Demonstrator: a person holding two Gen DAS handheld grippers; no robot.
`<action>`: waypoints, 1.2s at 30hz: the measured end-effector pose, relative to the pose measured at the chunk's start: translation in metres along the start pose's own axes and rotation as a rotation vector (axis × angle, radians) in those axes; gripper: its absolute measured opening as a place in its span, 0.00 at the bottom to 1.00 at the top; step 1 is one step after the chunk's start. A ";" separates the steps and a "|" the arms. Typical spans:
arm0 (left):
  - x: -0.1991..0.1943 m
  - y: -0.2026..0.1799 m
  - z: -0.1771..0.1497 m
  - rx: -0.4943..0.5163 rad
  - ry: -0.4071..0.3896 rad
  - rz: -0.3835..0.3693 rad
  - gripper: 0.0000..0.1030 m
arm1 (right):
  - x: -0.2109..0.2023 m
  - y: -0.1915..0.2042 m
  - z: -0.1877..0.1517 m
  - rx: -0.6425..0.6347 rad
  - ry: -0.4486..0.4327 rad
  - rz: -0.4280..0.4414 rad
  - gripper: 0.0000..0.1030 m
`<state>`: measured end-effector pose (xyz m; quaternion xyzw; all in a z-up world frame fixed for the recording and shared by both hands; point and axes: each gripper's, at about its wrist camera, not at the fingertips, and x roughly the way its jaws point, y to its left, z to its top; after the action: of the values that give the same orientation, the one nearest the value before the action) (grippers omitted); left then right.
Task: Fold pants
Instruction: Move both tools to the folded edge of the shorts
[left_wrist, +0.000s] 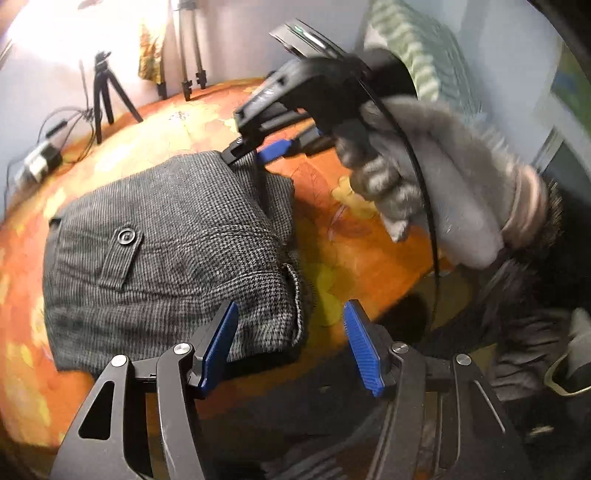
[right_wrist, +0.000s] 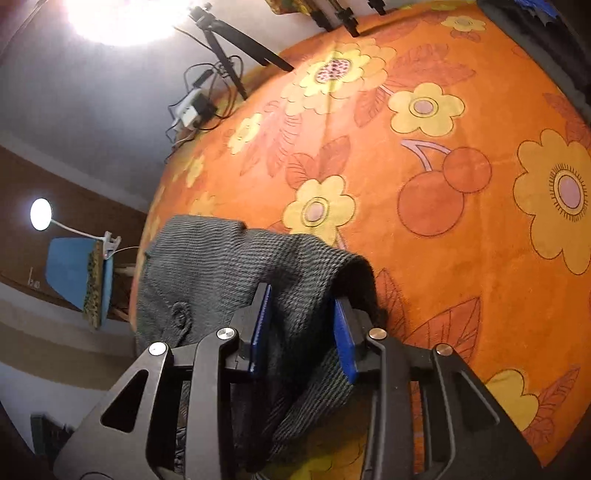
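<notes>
Folded into a compact bundle on the orange rug (right_wrist: 424, 122), the pants (left_wrist: 173, 236) look thick, soft and limp. I hold my left gripper (left_wrist: 290, 345) apart and empty at their near edge. My right gripper (right_wrist: 301, 326) straddles a far corner, pads not pinching. I judge edges and corners the best hold.

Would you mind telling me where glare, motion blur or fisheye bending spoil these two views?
Left wrist view: glare washes out the upper-left corner, the gloved hand holding the right gripper is motion-blurred, and the folded pants stay fairly sharp. Right wrist view: a bright light blooms at the top, a desk lamp flares, and the orange floral cloth bulges from fisheye bending.
</notes>
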<state>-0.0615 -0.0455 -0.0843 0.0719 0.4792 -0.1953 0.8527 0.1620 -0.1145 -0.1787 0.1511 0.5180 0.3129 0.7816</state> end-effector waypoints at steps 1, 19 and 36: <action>0.007 0.000 0.000 0.006 0.017 0.001 0.56 | 0.001 0.000 0.000 0.000 -0.005 0.005 0.07; -0.071 0.115 -0.008 -0.288 -0.168 -0.039 0.25 | -0.046 0.036 -0.007 -0.208 -0.142 -0.162 0.10; -0.024 0.197 -0.039 -0.445 -0.040 0.029 0.29 | -0.010 0.081 -0.108 -0.452 0.010 -0.144 0.15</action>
<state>-0.0244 0.1531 -0.0972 -0.1149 0.4926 -0.0740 0.8595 0.0352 -0.0692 -0.1715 -0.0664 0.4483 0.3652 0.8132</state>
